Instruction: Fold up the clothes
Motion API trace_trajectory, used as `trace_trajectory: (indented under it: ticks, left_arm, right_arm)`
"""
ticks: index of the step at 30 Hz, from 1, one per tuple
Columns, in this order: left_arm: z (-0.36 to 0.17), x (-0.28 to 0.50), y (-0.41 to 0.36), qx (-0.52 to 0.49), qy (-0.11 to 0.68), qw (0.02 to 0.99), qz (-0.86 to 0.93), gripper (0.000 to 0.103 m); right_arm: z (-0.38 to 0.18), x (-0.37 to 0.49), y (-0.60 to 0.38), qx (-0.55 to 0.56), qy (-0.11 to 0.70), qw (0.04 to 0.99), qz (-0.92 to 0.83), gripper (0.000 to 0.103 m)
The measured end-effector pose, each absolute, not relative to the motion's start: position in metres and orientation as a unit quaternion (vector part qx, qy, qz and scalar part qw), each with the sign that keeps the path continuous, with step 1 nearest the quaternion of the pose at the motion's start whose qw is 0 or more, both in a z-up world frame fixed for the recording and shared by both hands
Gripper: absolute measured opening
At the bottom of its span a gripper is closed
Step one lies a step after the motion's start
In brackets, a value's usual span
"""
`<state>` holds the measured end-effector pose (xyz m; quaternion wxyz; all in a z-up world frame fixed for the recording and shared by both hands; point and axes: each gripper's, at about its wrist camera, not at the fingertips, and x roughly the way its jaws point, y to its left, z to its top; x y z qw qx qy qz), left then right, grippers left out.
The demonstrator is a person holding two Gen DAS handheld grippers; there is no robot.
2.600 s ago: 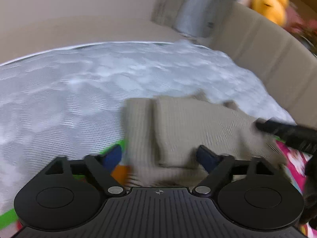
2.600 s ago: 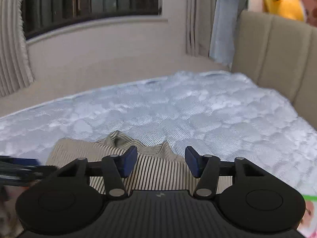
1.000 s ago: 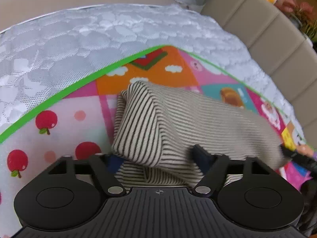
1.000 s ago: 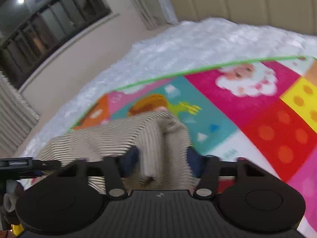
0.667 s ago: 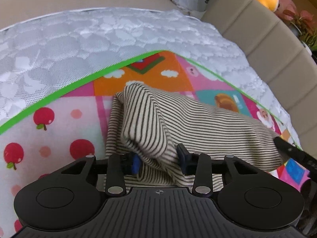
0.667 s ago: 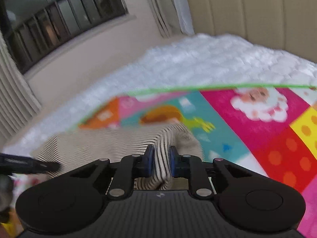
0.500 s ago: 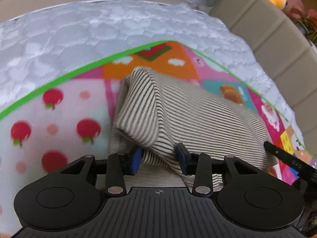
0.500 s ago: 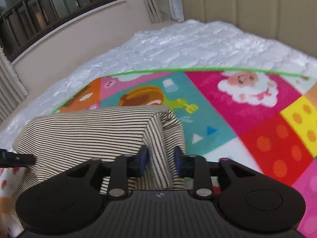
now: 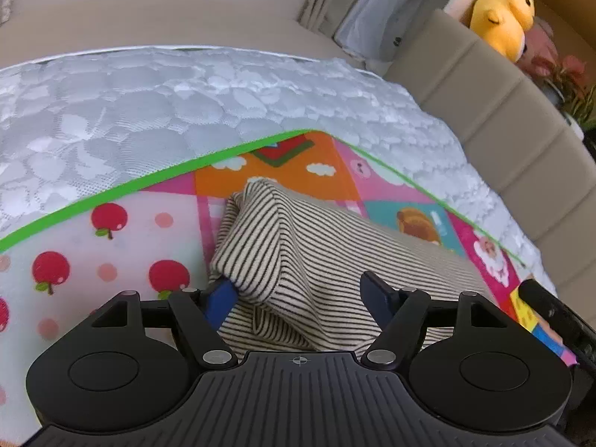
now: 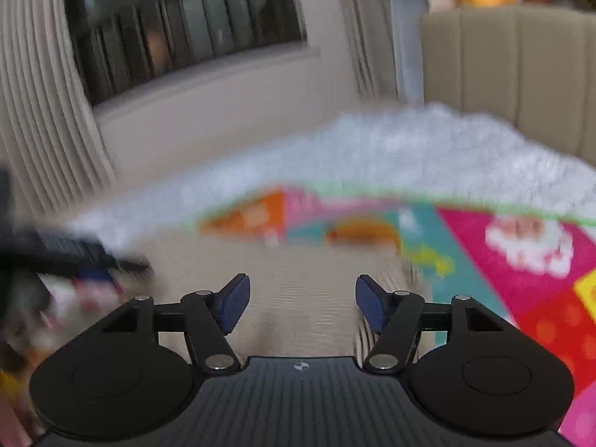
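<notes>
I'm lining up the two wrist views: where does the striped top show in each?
Left wrist: the striped top fills the lower middle, folded on the play mat, between the open left claw fingers.
Right wrist: the blurred top is at lower centre, ahead of the open right claw.
Shared landmark: the mat's green border.

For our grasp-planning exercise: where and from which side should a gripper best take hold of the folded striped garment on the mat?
Probably the rounded folded end of the striped garment, approached from the near side: there the layers stack thick and stand off the play mat, between the open left gripper's fingers.
</notes>
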<state>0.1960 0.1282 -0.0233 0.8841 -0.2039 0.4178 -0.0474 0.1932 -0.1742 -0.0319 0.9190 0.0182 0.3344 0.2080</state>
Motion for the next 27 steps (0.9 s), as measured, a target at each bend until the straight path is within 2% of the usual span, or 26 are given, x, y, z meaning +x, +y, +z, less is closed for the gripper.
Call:
trace_trajectory:
  ticks: [3, 5, 7, 11, 20, 27]
  left_arm:
    - [-0.029, 0.199, 0.127, -0.195, 0.428, 0.881, -0.044, 0.076]
    - [-0.033, 0.2, 0.128, -0.191, 0.433, 0.88, -0.043, 0.076]
    - [-0.035, 0.201, 0.13, -0.192, 0.436, 0.878, -0.043, 0.076]
    - [-0.036, 0.201, 0.127, -0.179, 0.438, 0.88, -0.043, 0.076]
    - [-0.036, 0.201, 0.122, -0.164, 0.441, 0.881, -0.045, 0.081]
    - [-0.037, 0.2, 0.12, -0.16, 0.444, 0.881, -0.044, 0.084]
  right_arm:
    - [-0.057, 0.204, -0.174, 0.004, 0.379, 0.904, 0.198, 0.068]
    - [-0.055, 0.206, -0.175, 0.026, 0.383, 0.899, 0.211, 0.088]
    - [-0.056, 0.21, -0.175, 0.05, 0.396, 0.888, 0.229, 0.103]
    - [-0.059, 0.206, -0.165, 0.014, 0.4, 0.885, 0.237, 0.103]
    - [-0.062, 0.209, -0.162, 0.025, 0.42, 0.877, 0.233, 0.103]
    - [-0.06, 0.204, -0.159, 0.008, 0.405, 0.884, 0.232, 0.103]
